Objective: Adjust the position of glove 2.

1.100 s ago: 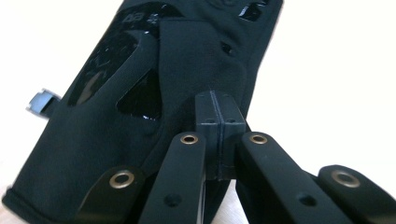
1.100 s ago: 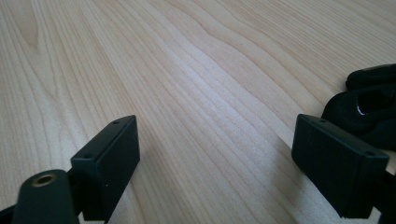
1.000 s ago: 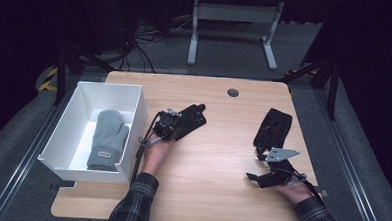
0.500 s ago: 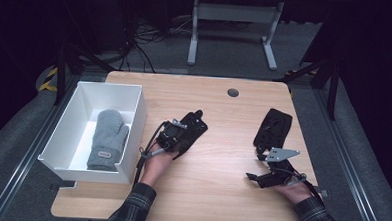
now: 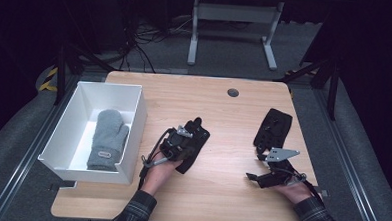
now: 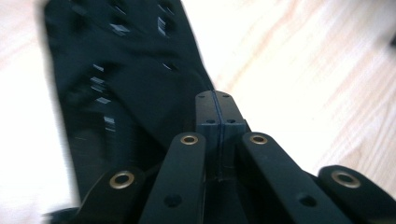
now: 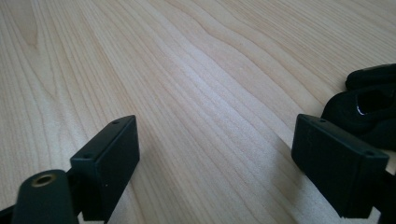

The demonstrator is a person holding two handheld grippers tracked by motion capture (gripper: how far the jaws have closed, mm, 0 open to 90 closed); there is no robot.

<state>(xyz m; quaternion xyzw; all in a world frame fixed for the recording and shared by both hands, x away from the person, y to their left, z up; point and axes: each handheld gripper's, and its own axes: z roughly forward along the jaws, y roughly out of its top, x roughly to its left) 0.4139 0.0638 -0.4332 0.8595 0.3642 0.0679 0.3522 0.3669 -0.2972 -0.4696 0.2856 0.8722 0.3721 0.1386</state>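
While my left gripper (image 5: 191, 143) sits clenched, its jaws meet flush with only a thin seam between them in the left gripper view, pinching the edge of a black glove (image 6: 126, 88) that spreads ahead and to that gripper's left over the table (image 5: 220, 191). From above, this glove (image 5: 195, 140) lies just under and beyond the gripper, near the table's middle. Beside that hand, out to its left, a white box (image 5: 136, 123) holds a grey mitten (image 5: 107, 139). My right gripper (image 7: 215, 158) rests released, jaws wide apart over bare wood, nothing between them. Just ahead of it lies a second black glove (image 5: 273, 129), whose edge shows past the right-hand jaw.
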